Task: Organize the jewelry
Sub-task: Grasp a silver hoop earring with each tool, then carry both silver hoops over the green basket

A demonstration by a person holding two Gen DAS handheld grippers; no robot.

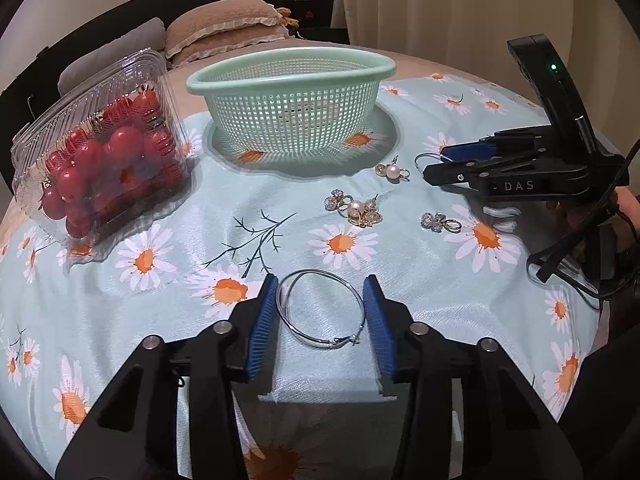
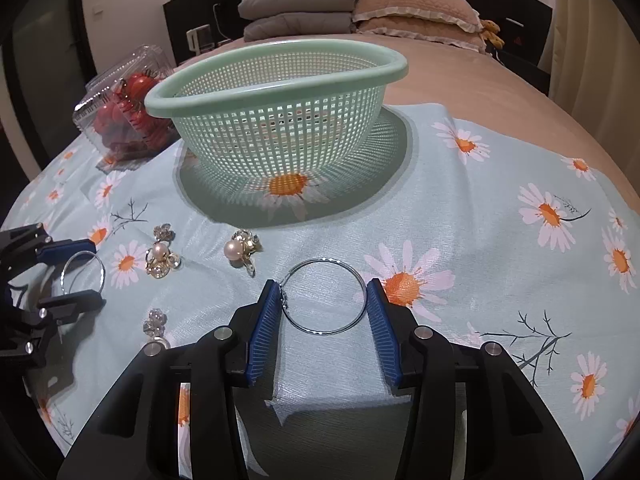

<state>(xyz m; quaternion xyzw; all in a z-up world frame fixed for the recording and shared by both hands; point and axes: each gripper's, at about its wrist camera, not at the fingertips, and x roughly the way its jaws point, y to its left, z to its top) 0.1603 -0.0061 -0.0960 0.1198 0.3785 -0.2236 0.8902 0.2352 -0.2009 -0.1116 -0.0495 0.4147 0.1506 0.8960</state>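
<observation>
A silver hoop earring (image 1: 320, 271) lies on the daisy-print cloth between my left gripper's (image 1: 322, 278) blue pads, which touch both its sides. A second silver hoop (image 2: 324, 333) sits the same way in my right gripper (image 2: 323, 282), pads against its left and right rim. Each gripper also shows in the other's view: the right gripper (image 1: 434, 162) at the right edge, the left gripper (image 2: 96, 274) at the left edge. A pearl earring (image 1: 392, 171), a gold pearl cluster (image 1: 356, 208) and a crystal earring (image 1: 438, 222) lie loose between them. The green mesh basket (image 1: 292, 88) stands behind.
A clear plastic box of cherry tomatoes (image 1: 108, 152) stands left of the basket. The cloth lies on a bed, with pillows (image 2: 416, 16) and folded grey blankets (image 2: 298, 8) at the headboard. A black cable (image 1: 560, 256) hangs from the right gripper.
</observation>
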